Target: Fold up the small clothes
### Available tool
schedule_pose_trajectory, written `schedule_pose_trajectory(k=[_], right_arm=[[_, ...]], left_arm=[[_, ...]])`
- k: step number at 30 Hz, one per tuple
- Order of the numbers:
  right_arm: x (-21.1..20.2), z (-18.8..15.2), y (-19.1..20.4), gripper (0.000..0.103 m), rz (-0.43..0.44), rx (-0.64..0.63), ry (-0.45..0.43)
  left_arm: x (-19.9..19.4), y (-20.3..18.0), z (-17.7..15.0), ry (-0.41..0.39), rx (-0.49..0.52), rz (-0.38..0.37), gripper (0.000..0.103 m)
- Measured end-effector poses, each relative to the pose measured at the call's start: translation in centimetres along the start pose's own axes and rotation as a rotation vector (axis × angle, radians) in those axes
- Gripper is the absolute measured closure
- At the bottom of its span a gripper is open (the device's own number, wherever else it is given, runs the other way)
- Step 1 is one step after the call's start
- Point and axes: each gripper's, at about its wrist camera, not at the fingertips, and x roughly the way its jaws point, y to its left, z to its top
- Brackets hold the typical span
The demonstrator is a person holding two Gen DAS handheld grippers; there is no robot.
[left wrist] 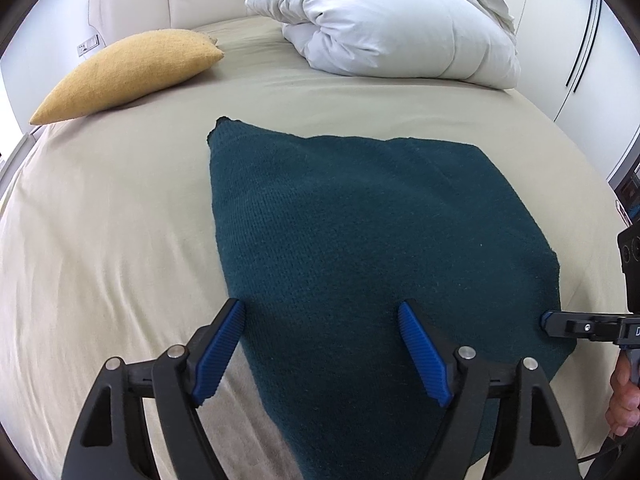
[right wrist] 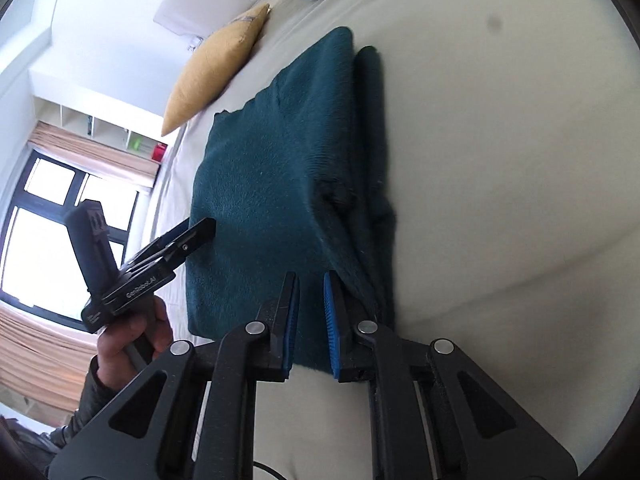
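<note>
Item: teal knit garment (left wrist: pixel 360 232), folded flat on the bed (left wrist: pixel 100 220), soft, light and limp, best taken at a corner; left gripper (left wrist: pixel 322 316) jaws wide apart and empty over its near edge, right gripper (right wrist: pixel 311 292) jaws almost closed, seemingly holding nothing.

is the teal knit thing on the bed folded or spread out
Folded. In the right wrist view the teal knit garment shows stacked layers along its right edge, one doubled over another on the bed.
</note>
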Motion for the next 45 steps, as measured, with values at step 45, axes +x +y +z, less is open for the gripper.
schedule_pose_trajectory(k=[45], right_arm=[[0.8, 15.1, -3.5, 0.087, -0.005, 0.188, -0.199]], left_arm=[[6.1, 2.7, 5.9, 0.023, -0.100, -0.191, 0.022]])
